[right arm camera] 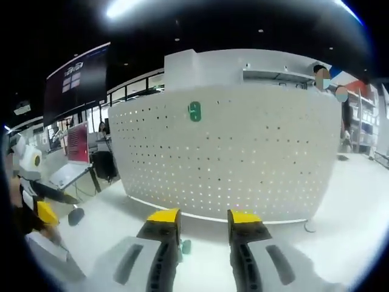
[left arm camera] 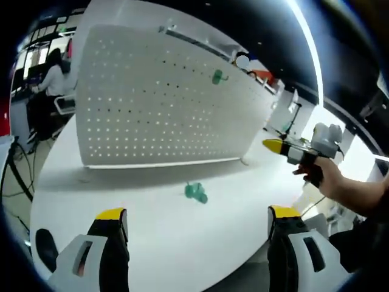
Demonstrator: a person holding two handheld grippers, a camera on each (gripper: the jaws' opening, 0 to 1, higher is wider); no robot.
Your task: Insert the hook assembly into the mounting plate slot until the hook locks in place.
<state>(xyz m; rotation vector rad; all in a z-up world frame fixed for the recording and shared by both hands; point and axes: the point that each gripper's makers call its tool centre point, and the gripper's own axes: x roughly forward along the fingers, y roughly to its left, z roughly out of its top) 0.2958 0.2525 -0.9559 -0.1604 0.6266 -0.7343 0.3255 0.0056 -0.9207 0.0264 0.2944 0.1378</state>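
A white perforated mounting plate [left arm camera: 164,103] [right arm camera: 243,152] stands upright on the white table [left arm camera: 152,243]. One green hook [left arm camera: 217,77] [right arm camera: 194,111] hangs high on the plate. A second green hook [left arm camera: 196,192] lies loose on the table in front of the plate, and a bit of it [right arm camera: 185,246] peeks beside a right jaw. My left gripper [left arm camera: 198,213] is open wide just short of the loose hook, holding nothing. My right gripper [right arm camera: 204,218] [left arm camera: 285,148] hovers at the plate's right end, jaws partly apart with nothing between them. The left gripper's yellow tip [right arm camera: 44,213] shows at the edge.
The table's rounded front edge [left arm camera: 231,274] runs close below my left jaws. A hand [left arm camera: 331,176] holds the right gripper. A person [left arm camera: 55,76] sits at a desk far left behind the table. Office furniture and screens [right arm camera: 76,79] lie beyond the plate.
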